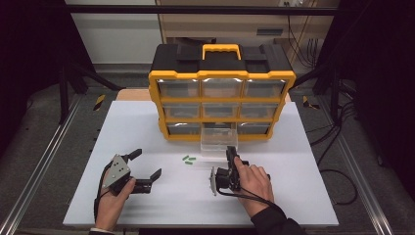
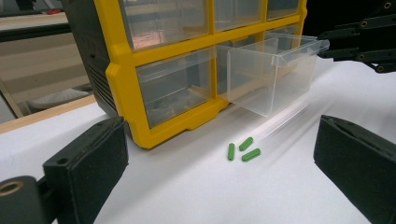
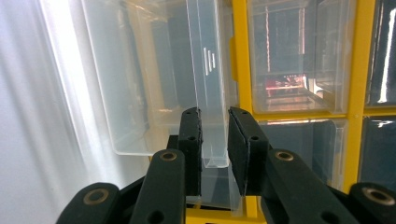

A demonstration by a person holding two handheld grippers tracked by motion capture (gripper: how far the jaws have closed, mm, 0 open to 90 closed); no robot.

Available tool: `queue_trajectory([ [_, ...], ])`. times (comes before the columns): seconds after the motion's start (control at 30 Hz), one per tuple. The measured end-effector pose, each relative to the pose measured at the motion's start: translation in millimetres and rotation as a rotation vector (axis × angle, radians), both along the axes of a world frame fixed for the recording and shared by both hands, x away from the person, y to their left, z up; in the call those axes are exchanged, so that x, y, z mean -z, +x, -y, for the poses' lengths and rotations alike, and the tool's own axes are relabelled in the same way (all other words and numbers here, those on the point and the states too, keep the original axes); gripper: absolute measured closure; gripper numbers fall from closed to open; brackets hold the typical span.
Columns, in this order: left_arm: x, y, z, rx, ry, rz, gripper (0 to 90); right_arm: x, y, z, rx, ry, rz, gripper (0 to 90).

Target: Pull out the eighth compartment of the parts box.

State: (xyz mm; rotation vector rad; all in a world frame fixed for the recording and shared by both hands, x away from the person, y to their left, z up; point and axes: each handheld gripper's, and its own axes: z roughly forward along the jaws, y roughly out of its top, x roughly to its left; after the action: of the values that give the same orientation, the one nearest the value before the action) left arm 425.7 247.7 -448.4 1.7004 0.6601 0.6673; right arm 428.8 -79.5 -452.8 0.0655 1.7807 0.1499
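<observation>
Right gripper view: your right gripper has its jaws around the drawer handle; your left gripper waits, jaws apart.

White table with organiser, green pieces

Three green pegs, nine drawers

Organizer ahead — open table leftward
</observation>
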Motion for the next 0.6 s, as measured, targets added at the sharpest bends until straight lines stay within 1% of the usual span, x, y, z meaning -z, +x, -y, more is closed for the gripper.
queue_trajectory([
  [0.2, -0.3, 0.2, -0.6, -0.002, -0.002, 0.001, 2.5, -0.1, -0.9, 0.2, 0.001, 0.001, -0.005, 75.2],
  [0.27, -0.4, 0.0, -0.3, 0.0, 0.0, 0.001, 2.5, 0.0, -1.9, 0.9, 0.001, -0.006, -0.009, 75.1],
  [0.37, -0.3, 0.0, 0.0, 0.0, 0.002, 0.0, 2.5, 1.4, -3.8, 1.0, 0.012, 0.006, -0.019, 74.9],
  [0.43, -0.3, -0.1, 0.1, 0.0, 0.003, 0.001, 2.5, 1.0, -4.0, 1.1, 0.006, 0.001, -0.018, 74.7],
  [0.6, 0.2, 0.5, 0.7, 0.002, 0.005, -0.001, 2.5, 2.2, -3.7, 1.7, -0.004, 0.009, -0.01, 74.6],
])
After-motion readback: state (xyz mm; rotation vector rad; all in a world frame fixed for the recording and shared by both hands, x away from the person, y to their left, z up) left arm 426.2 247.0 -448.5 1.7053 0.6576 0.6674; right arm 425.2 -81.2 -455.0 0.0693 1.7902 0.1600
